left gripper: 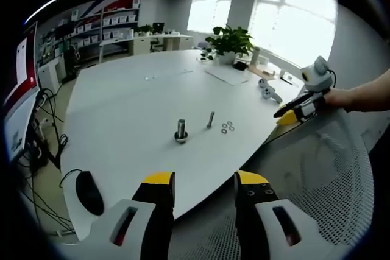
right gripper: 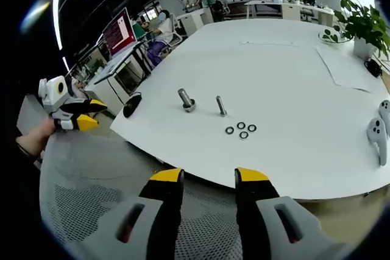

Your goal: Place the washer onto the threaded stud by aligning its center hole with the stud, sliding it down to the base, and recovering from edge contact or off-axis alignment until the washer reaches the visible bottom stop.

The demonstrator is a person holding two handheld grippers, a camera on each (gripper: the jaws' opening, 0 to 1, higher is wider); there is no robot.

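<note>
- Office room with shelves, windows and a potted plant (left gripper: 230, 42) lies behind a broad white worktop (left gripper: 128, 98), whose near edge curves just ahead of both pairs of jaws.
- Left gripper (left gripper: 205, 182): jaws released, nothing between them, held back over a mesh chair seat (left gripper: 332, 175) short of the worktop edge.
- Right gripper (right gripper: 208, 179): jaws likewise released and empty, also short of the edge; in the left gripper view it appears far to the right of the jaws.
- Washers (right gripper: 241, 130): four small rings lie flat in a loose cluster, ahead and slightly right of the right jaws.
- Threaded stud (right gripper: 220, 105) stands upright just beyond the washers; a second, thicker upright piece (right gripper: 186, 100) with a wide base stands to its left.
- Progress, as judged: no washer is picked up or seated; approach, grasp, alignment and descent to the base all remain.
- Clearance: open surface surrounds the parts; a computer mouse (left gripper: 89, 191) sits well left, two white controllers (right gripper: 379, 125) well right.
</note>
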